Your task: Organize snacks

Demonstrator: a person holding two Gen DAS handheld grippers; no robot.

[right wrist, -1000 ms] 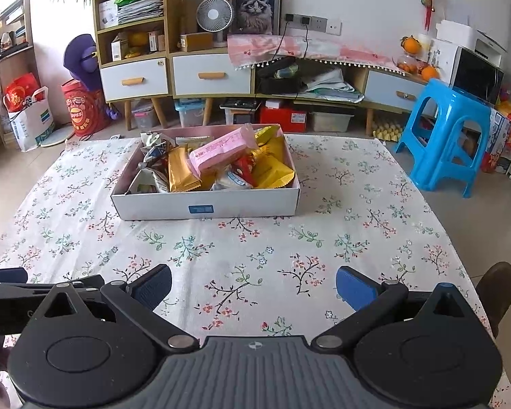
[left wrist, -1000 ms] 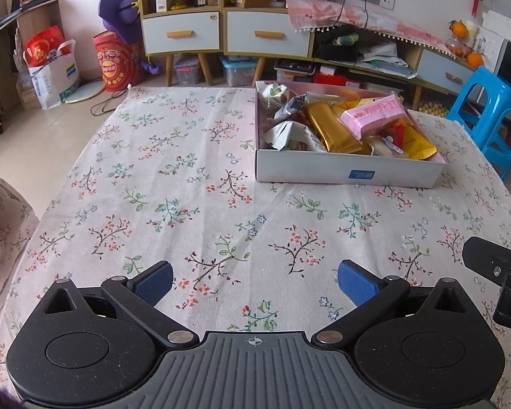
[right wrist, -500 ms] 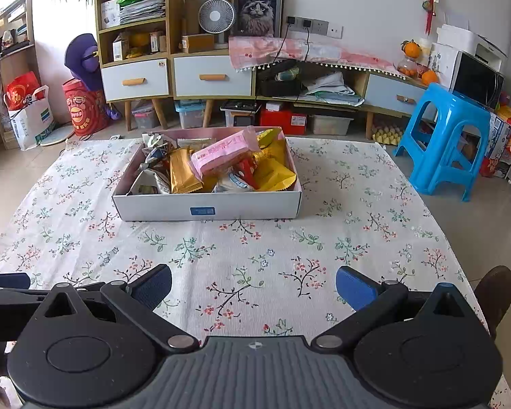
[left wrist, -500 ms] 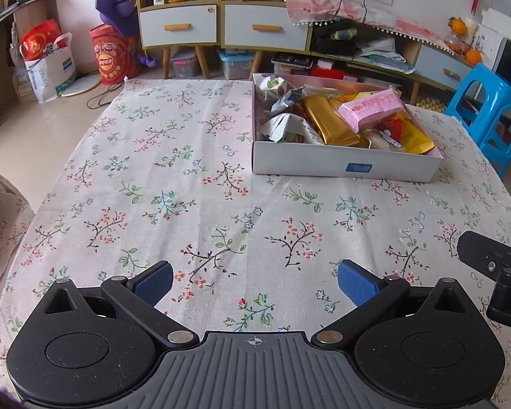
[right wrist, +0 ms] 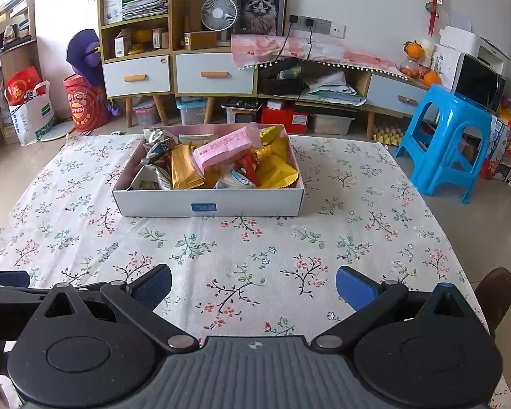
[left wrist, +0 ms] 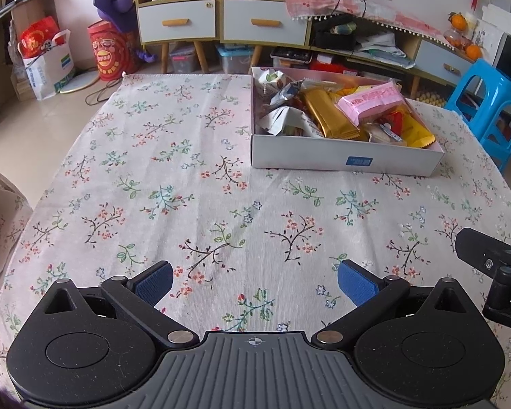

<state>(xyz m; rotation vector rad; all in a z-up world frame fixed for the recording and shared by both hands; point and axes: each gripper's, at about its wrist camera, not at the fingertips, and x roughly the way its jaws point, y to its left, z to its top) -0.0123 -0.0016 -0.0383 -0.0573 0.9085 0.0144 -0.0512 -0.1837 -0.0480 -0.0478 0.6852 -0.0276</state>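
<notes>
Both wide open, empty: left hand-held gripper and right hand-held gripper, low over the counter, well short of the snack-filled box.

The left gripper is hovering over the flowered desk, its blue pads standing wide apart with nothing between them. Well ahead and to the right, a white box is sitting on the desk, holding a pink packet, a gold packet and other snacks. Part of the right gripper is showing at the right edge.
</notes>
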